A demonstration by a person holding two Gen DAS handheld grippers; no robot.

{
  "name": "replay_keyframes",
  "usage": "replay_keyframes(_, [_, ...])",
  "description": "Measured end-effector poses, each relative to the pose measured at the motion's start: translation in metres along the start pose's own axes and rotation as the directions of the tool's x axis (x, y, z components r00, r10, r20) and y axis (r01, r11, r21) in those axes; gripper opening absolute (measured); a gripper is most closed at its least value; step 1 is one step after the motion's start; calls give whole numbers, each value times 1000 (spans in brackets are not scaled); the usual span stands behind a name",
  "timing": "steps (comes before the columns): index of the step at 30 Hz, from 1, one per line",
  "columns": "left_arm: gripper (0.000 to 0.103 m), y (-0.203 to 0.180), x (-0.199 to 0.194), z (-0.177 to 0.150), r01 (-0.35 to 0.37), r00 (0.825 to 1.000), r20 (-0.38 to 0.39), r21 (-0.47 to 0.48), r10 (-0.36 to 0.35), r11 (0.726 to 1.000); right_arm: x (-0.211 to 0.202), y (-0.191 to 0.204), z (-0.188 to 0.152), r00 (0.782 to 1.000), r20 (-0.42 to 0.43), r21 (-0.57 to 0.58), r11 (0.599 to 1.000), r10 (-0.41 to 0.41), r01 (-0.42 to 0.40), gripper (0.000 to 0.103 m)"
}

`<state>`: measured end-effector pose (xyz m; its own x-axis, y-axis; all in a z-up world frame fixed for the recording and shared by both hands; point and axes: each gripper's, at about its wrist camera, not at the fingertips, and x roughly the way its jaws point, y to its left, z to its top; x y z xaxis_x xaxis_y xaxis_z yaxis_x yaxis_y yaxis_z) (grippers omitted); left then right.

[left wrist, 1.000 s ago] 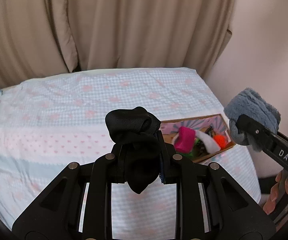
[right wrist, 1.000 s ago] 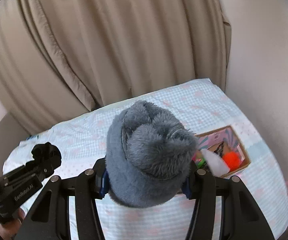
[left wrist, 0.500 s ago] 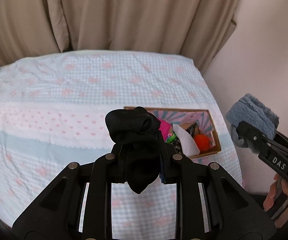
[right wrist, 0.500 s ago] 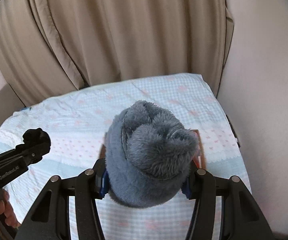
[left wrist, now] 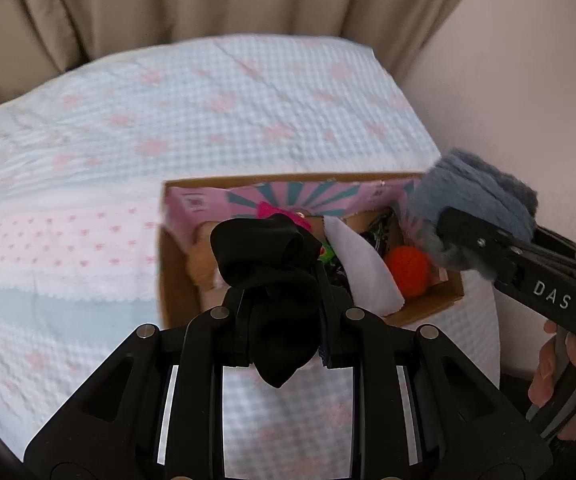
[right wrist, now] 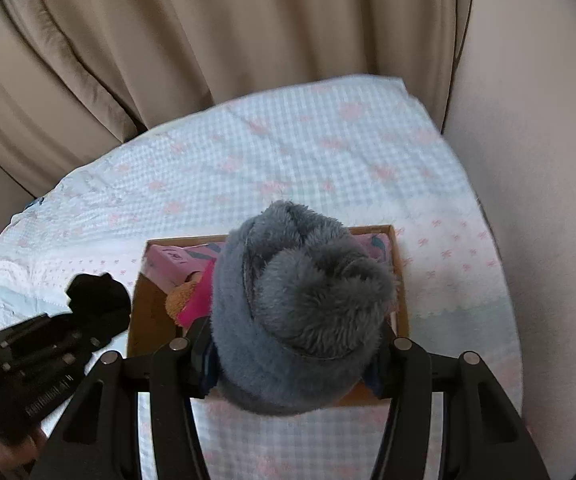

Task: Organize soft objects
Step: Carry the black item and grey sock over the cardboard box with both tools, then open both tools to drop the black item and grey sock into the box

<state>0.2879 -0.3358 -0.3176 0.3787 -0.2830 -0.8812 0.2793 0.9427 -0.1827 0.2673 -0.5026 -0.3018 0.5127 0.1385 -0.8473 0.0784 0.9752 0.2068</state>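
Beige curtains (right wrist: pixel 223 40) hang behind a bed (left wrist: pixel 135 128) covered in pale blue gingham with pink motifs; a plain wall stands to the right. On the bed near its right edge sits an open cardboard box (left wrist: pixel 175 280), pink-lined, already holding soft items — an orange ball (left wrist: pixel 407 270), a white cloth (left wrist: pixel 362 268), something magenta (right wrist: pixel 197 296).

Left hand-held gripper (left wrist: pixel 283 300) is raised above the box's near-left corner, clamped on a bunched black sock (left wrist: pixel 271 264) that droops below the fingers.

Right hand-held gripper (right wrist: pixel 292 364) is angled in from the right, pinching a fluffy grey sock (right wrist: pixel 300 304) — held over the box's right side. The person's right hand (left wrist: pixel 556 372) wraps the handle low in the left wrist view.
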Motion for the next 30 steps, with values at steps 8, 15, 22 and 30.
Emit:
replay_keyframes(8, [19, -10, 68, -4, 21, 989, -146, 51, -13, 998, 66, -20, 6, 987, -153, 72, 997, 52, -41, 53])
replay_keyframes(15, [76, -13, 71, 1, -8, 992, -127, 76, 18, 997, 88, -14, 14, 975, -209, 73, 995, 76, -62, 74])
replay_keyframes(22, [103, -3, 69, -6, -46, 989, -134, 104, 60, 994, 83, -9, 17, 982, -187, 13, 999, 38, -36, 97])
replay_keyframes(30, [103, 6, 43, -12, -37, 993, -111, 68, 45, 997, 66, -2, 8, 987, -156, 4, 1000, 31, -31, 97])
